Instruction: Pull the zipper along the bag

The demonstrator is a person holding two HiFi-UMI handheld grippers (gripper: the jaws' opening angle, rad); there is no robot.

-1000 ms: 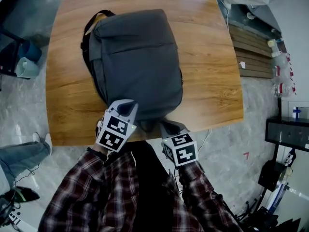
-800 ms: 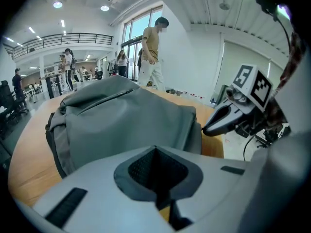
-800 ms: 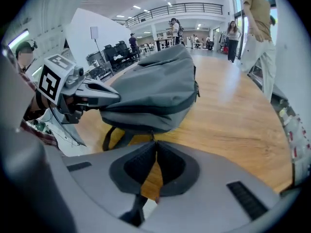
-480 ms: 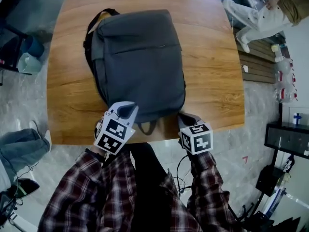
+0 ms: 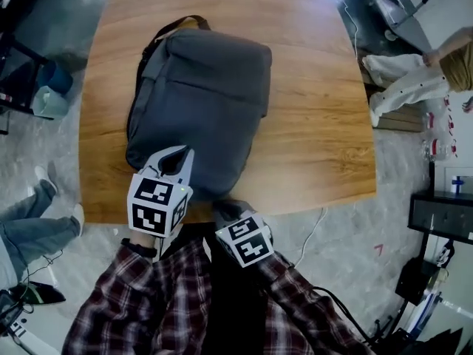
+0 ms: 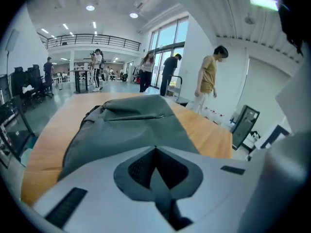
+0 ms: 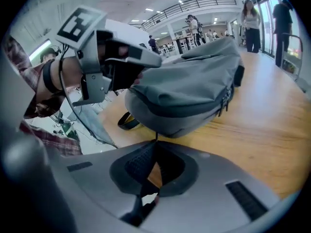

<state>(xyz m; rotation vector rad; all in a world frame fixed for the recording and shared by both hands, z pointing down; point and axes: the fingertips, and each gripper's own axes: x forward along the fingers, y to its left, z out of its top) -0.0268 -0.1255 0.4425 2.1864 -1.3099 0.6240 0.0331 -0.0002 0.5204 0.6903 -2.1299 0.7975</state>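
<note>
The soft grey fabric bag lies flat on the wood-grain table, its rounded end toward 6 o'clock. My left tool is closed, tips together against the cloth. My right tool is closed too, at the bag's 5 o'clock corner.

Bright, even light from ceiling lights and windows; fisheye-bent edges, dark corners, blurred foreground.
</note>
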